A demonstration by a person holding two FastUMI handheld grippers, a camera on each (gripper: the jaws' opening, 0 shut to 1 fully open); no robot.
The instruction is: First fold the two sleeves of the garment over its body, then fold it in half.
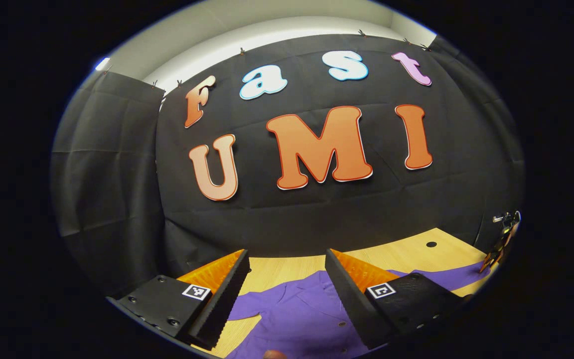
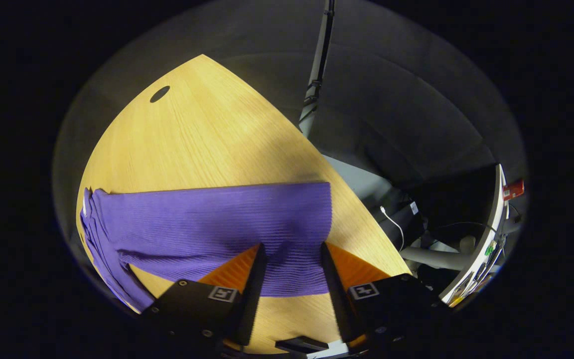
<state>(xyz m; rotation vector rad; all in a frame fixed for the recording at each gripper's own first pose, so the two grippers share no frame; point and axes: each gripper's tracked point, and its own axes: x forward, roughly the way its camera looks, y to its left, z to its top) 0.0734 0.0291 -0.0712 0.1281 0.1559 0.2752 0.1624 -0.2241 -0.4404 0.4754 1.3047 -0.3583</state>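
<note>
Where sleeve (image 2: 207,219) nears table (image 2: 207,139) edge

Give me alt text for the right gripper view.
The right gripper, jaws open, hangs above a purple ribbed sleeve lying flat across a wooden table. Beyond the table's edge are a dark floor and cables.
</note>
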